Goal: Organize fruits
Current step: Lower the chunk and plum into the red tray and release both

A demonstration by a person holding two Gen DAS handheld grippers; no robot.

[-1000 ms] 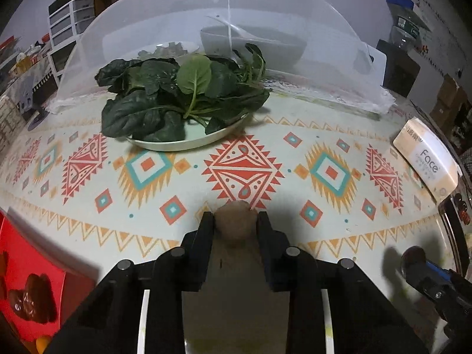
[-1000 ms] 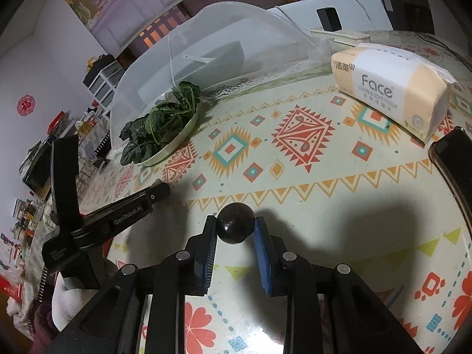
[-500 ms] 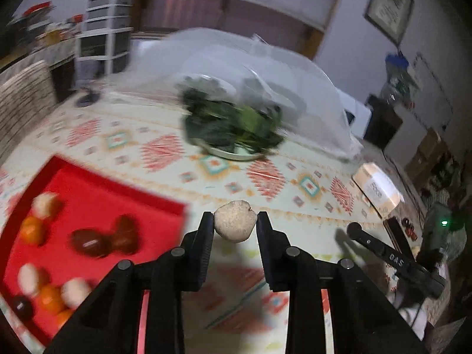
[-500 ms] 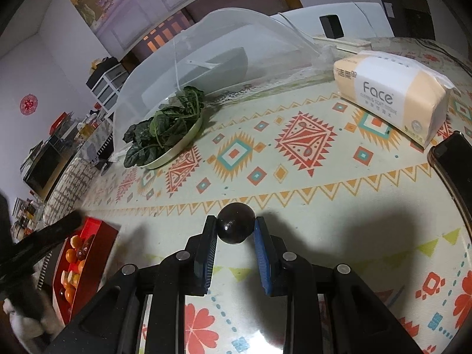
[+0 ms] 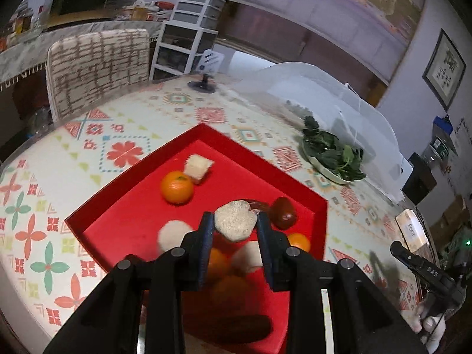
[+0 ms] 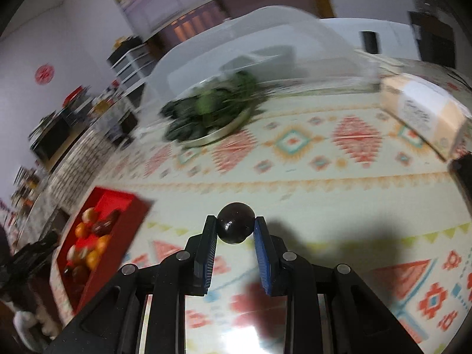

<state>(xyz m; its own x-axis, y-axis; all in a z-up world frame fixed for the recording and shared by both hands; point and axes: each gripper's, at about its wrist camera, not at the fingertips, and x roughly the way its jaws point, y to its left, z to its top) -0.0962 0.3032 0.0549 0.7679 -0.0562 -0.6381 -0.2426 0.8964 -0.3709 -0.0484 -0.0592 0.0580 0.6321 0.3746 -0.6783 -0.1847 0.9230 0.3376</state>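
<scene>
Left gripper (image 5: pixel 235 225) has swung from over the bare tablecloth (image 5: pixel 124 135) near the spinach plate (image 5: pixel 330 159) to above the red tray (image 5: pixel 135 206), which a second ago showed only as a sliver at the frame edge. Its jaws are clamped on a pale rough fruit (image 5: pixel 235 219), same grip as before. Right gripper (image 6: pixel 235 227) has drifted toward the tray too (view blurred): tray (image 6: pixel 118 221) now shows left of it, well apart; it pinches a dark round fruit (image 6: pixel 235 221) over the cloth.

In the tray: an orange (image 5: pixel 177 187) touching a pale chunk (image 5: pixel 198 167) toward the far corner, a dark red fruit (image 5: pixel 283 212) by the right wall, more fruit under the fingers. Bare tray floor lies left of the orange, along the left rim. Between tray and plate the cloth is free.
</scene>
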